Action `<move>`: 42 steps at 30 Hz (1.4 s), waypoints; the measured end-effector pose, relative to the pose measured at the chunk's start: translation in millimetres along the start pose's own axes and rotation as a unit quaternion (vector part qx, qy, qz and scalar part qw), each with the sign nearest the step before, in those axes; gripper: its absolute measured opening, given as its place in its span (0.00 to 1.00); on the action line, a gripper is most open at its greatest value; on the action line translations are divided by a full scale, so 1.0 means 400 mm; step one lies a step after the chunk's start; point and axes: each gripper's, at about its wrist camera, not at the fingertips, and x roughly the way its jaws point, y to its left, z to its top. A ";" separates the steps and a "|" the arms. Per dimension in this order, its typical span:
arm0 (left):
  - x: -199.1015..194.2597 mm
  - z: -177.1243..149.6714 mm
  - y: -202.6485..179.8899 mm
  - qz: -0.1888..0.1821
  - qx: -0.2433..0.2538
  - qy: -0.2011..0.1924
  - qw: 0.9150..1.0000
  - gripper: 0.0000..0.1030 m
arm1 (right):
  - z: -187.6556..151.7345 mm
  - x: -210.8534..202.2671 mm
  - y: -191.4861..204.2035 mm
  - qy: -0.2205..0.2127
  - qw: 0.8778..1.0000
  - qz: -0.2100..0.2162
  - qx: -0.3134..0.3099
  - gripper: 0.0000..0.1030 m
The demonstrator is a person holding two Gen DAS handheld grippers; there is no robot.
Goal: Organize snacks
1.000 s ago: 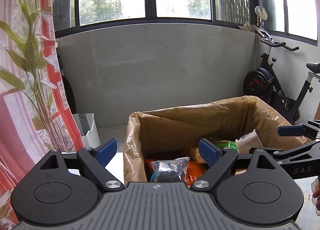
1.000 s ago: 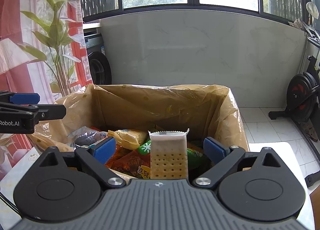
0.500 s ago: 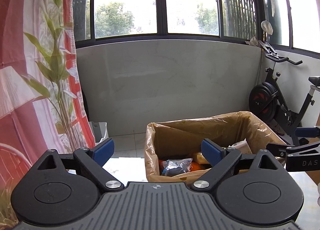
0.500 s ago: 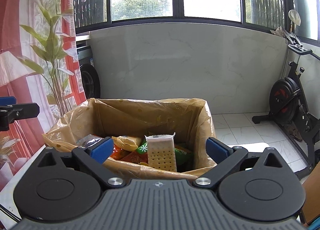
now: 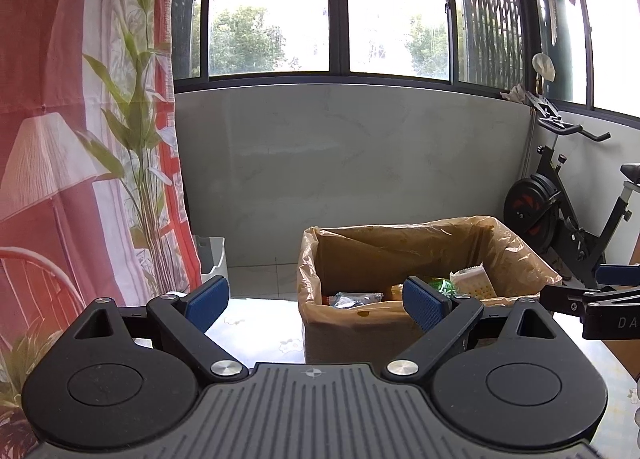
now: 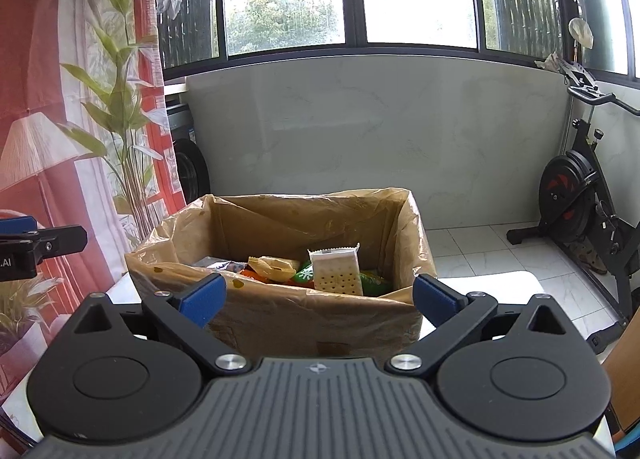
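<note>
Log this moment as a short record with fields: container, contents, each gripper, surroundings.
container: cardboard box lined with a plastic bag, on a white table
contents: cracker pack standing upright, green packet, yellow packet, silver packet
left gripper: open, nothing between the fingers
right gripper: open, nothing between the fingers
surroundings: exercise bike at right, printed curtain at left, windows behind

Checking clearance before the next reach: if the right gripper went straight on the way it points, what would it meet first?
Probably the near wall of the lined cardboard box, dead ahead of the open, empty right gripper; the cracker packet stands beyond. Depth is unclear.
</note>
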 end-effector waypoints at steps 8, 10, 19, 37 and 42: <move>-0.020 -0.009 0.019 -0.001 -0.013 0.002 1.000 0.92 | -0.009 -0.012 -0.004 -0.004 1.000 0.000 0.007 0.99; -0.023 -0.008 0.019 0.000 -0.014 0.002 1.000 0.92 | -0.010 -0.015 -0.002 -0.005 1.000 0.000 0.006 0.99; -0.031 -0.009 0.024 0.002 -0.024 -0.009 1.000 0.92 | -0.011 -0.025 -0.008 -0.014 1.000 -0.003 0.005 0.99; -0.027 -0.016 0.033 -0.014 -0.036 -0.003 0.999 0.92 | -0.012 -0.027 -0.010 -0.013 1.000 -0.001 0.007 0.99; -0.024 -0.017 0.030 -0.015 -0.037 -0.004 0.999 0.92 | -0.013 -0.024 -0.011 -0.011 1.000 0.001 0.008 0.99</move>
